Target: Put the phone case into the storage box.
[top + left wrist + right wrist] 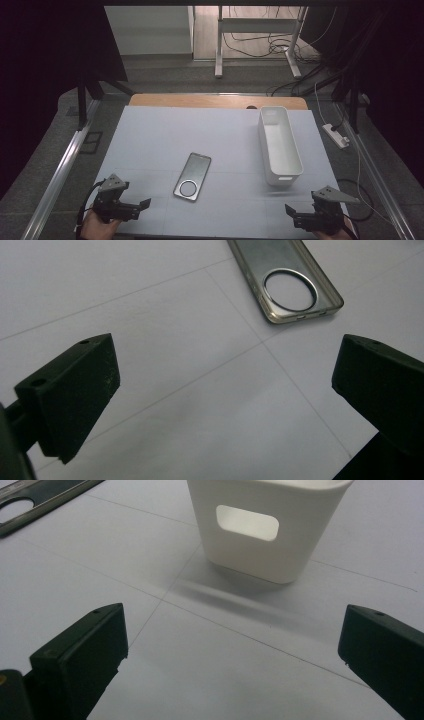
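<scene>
A clear phone case with a round ring cut-out lies flat near the middle of the white table top. Its ring end points toward my left gripper, which is open and hovers low over the table, short of the case. A long white bin stands at the right, and its near end has a handle slot. My right gripper is open in front of that end, holding nothing. In the high view my left gripper and right gripper sit at the front corners.
A wooden strip runs along the far edge of the table. Metal rails flank both sides. A power strip and cables lie on the floor at the right. Desk legs stand beyond the table.
</scene>
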### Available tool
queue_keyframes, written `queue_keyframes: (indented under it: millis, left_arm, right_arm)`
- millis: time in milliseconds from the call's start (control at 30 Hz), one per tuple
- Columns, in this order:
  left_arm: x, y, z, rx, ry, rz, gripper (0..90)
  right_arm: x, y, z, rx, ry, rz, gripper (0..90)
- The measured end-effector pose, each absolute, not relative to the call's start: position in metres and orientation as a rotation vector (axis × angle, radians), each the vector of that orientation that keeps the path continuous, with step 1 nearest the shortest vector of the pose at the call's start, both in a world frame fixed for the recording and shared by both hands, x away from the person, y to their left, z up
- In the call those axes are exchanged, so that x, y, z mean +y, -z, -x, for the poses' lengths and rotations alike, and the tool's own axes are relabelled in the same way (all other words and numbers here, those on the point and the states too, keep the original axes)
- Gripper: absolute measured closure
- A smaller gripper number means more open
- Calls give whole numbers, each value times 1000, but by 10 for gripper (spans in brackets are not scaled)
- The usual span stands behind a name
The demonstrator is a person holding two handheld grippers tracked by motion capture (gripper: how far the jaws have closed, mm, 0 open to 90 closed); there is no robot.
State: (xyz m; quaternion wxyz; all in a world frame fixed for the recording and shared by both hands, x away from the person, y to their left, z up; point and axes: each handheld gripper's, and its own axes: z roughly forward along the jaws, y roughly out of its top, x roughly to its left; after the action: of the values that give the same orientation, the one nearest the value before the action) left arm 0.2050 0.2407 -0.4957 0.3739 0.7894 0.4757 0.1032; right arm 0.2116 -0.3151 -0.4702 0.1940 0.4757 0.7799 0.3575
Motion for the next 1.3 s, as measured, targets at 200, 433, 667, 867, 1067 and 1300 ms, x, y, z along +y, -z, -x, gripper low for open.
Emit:
queue_keyframes:
  millis: [200, 433, 667, 867, 1067, 1300]
  left_arm:
    - [234, 494, -213, 1195, -275, -2065, 1]
    - [229, 492, -221, 1172, -278, -2082, 1]
    - [221, 491, -233, 1164, -252, -2098, 1]
    - [211, 489, -244, 1138, -262, -2129, 1]
    - [204, 486, -257, 1120, -246, -2146, 1]
    - [196, 485, -268, 1099, -240, -2177, 1]
  right_arm:
    - [-314, 470, -212, 2193, -1001, -1327, 0]
    - [-314, 470, -212, 2195, -1000, -1325, 1]
    - [-314, 471, -212, 2201, -997, -1320, 2]
    - [-313, 471, -212, 2208, -995, -1315, 3]
    - [-313, 471, -212, 2211, -994, -1314, 4]
    - [-314, 471, -213, 2216, -990, -1316, 5]
